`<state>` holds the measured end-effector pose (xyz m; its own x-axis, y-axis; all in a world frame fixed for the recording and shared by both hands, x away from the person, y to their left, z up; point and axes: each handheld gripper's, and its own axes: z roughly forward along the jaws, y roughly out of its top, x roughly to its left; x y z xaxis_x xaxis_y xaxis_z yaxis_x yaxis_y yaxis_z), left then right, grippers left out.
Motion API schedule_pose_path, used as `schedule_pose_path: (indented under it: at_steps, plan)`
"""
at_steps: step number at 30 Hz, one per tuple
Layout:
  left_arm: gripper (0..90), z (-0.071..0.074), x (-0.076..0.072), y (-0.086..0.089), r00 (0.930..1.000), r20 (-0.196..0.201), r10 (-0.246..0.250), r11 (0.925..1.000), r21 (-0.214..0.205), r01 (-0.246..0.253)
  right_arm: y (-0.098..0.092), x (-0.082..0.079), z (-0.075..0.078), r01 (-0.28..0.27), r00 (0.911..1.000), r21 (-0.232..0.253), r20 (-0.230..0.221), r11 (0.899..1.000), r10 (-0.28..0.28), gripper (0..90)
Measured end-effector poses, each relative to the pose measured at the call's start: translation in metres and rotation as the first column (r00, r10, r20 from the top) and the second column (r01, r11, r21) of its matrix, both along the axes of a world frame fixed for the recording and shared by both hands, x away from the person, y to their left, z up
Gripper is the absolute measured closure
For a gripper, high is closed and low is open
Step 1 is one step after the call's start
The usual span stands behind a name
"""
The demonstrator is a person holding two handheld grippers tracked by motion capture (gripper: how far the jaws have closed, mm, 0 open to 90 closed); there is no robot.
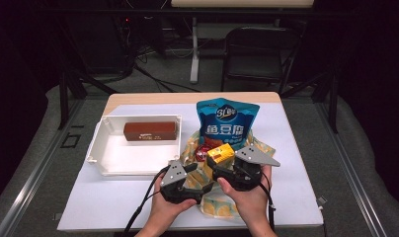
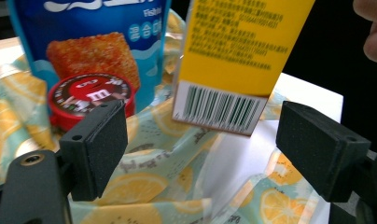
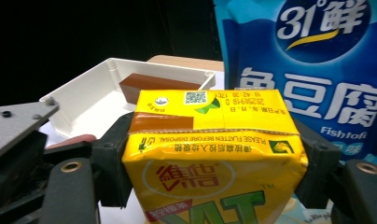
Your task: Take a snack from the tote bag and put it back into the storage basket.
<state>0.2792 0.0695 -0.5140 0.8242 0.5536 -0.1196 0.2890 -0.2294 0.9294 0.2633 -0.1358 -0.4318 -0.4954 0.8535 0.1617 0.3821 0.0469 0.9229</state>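
Inside white bin (image 1: 138,155) — brown bar (image 1: 149,131) (alone) — yellow carton (image 1: 220,152) outside.

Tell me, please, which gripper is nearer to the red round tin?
Left. The left gripper hovers open just before the red round tin, while the right gripper is farther off, clamped on the yellow carton.

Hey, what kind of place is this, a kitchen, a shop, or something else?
Most likely a lab or recording studio, not a kitchen. The table stands among dark metal stands with cables on the floor, an empty black chair sits behind it, and the surroundings are blacked out.
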Motion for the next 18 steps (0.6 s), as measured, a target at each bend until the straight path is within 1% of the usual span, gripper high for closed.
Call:
schedule_pose_path:
  at_steps: [1, 2, 5, 6, 7, 8, 9, 10, 13, 14, 15, 16, 17, 18]
  plan:
    - [16.8, 0.000, 0.000, -0.001, 0.9998, -0.004, -0.018, 0.9998, -0.004, 0.018, 0.001, -0.001, 0.000, -0.004, 1.0000, -0.002, -0.003, 1.000, 0.004, 29.0]
    - [16.9, 0.001, 0.000, -0.002, 1.0000, 0.004, -0.002, 1.0000, -0.004, 0.002, 0.001, -0.001, 0.000, -0.006, 1.0000, 0.000, -0.003, 1.000, 0.006, 29.0]
    - [17.2, 0.003, 0.000, -0.005, 0.9999, 0.015, -0.004, 1.0000, -0.003, 0.004, 0.003, -0.003, -0.001, -0.011, 0.9999, -0.004, -0.007, 1.000, 0.011, 29.0]
    - [17.4, 0.003, 0.000, -0.006, 0.9997, 0.013, -0.021, 0.9997, -0.010, 0.021, 0.004, -0.003, -0.002, -0.014, 0.9999, -0.007, -0.009, 1.000, 0.014, 29.0]
    - [17.5, 0.004, 0.000, -0.007, 0.9995, 0.017, -0.026, 0.9996, -0.010, 0.026, 0.005, -0.003, -0.003, -0.016, 0.9998, -0.005, -0.011, 1.000, 0.016, 29.0]
    - [18.0, 0.004, -0.001, -0.008, 0.9996, 0.025, -0.015, 0.9998, -0.012, 0.015, 0.005, -0.004, -0.003, -0.019, 0.9997, -0.012, -0.015, 1.000, 0.019, 29.0]
    - [18.5, 0.005, -0.001, -0.010, 0.9995, 0.032, -0.007, 0.9999, -0.009, 0.007, 0.006, -0.004, -0.005, -0.018, 0.9997, -0.007, -0.015, 1.000, 0.018, 29.0]
    - [18.8, 0.006, -0.001, -0.010, 0.9992, 0.031, -0.025, 0.9997, -0.009, 0.025, 0.007, -0.004, -0.005, -0.023, 0.9995, -0.015, -0.021, 1.000, 0.023, 29.0]
    - [22.2, 0.008, -0.003, -0.012, 0.9983, 0.056, -0.014, 0.9999, -0.005, 0.015, 0.010, -0.005, -0.009, -0.027, 0.9993, -0.020, -0.026, 0.999, 0.026, 29.0]
    - [22.6, 0.008, -0.003, -0.013, 0.9981, 0.061, -0.009, 0.9999, -0.009, 0.010, 0.011, -0.005, -0.010, -0.030, 0.9991, -0.022, -0.029, 0.999, 0.029, 29.0]
    - [22.7, 0.008, -0.004, -0.014, 0.9976, 0.068, 0.008, 1.0000, -0.001, -0.008, 0.012, -0.006, -0.011, -0.033, 0.9990, -0.024, -0.032, 0.999, 0.032, 29.0]
    - [23.3, 0.008, -0.004, -0.015, 0.9974, 0.071, 0.010, 0.9999, 0.002, -0.011, 0.013, -0.006, -0.012, -0.034, 0.9988, -0.027, -0.035, 0.999, 0.033, 29.0]
    - [23.7, 0.008, -0.003, -0.015, 0.9975, 0.070, -0.003, 1.0000, 0.002, 0.003, 0.014, -0.006, -0.013, -0.037, 0.9987, -0.027, -0.035, 0.999, 0.036, 29.0]
    - [24.1, 0.008, -0.003, -0.015, 0.9973, 0.073, -0.004, 1.0000, 0.008, 0.003, 0.015, -0.007, -0.013, -0.037, 0.9987, -0.021, -0.035, 0.999, 0.036, 29.0]
